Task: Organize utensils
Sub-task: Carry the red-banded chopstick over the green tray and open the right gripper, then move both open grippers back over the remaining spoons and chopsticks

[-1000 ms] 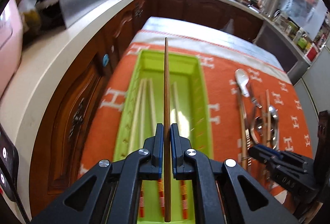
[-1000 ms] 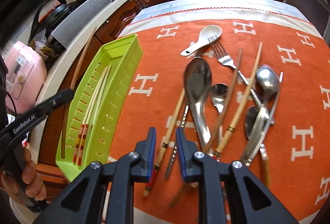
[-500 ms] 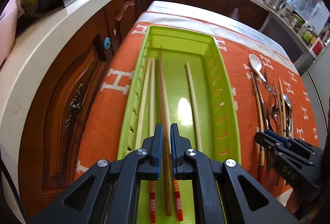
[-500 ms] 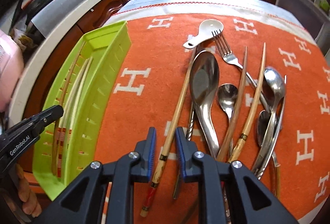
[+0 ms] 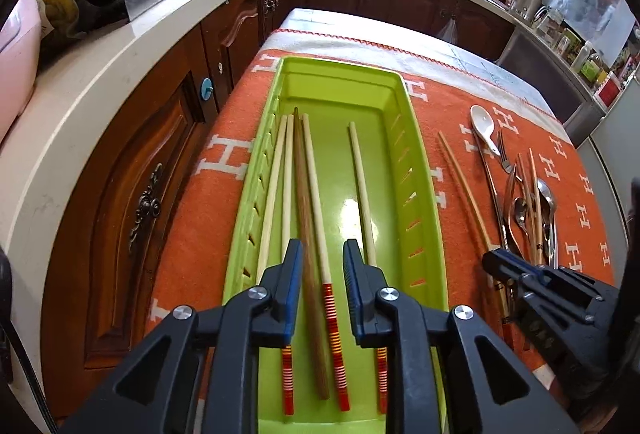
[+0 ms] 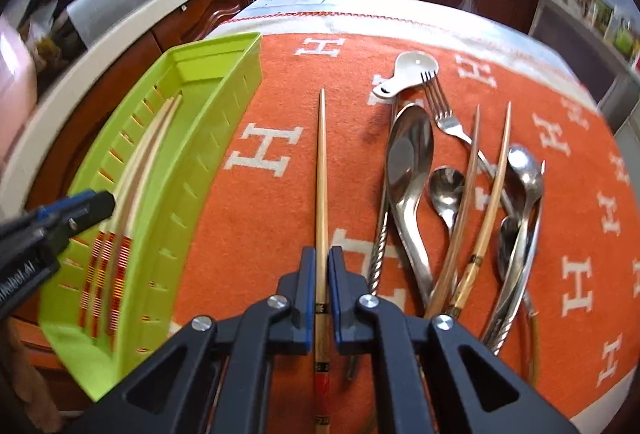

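Left claw (image 5: 322, 266) opening over brown chopstick (image 5: 306, 234); tray (image 5: 424, 202).

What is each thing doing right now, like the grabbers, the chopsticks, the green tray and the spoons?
left gripper: jaws opening, over the tray, gripping nothing.
dark chopstick: let go, lying flat in the tray.
green tray: on the orange cloth, holding five chopsticks.
right gripper: shut on a light chopstick.
light chopstick: gripped near its banded end.
spoons and fork: loose in a pile on the cloth, untouched.
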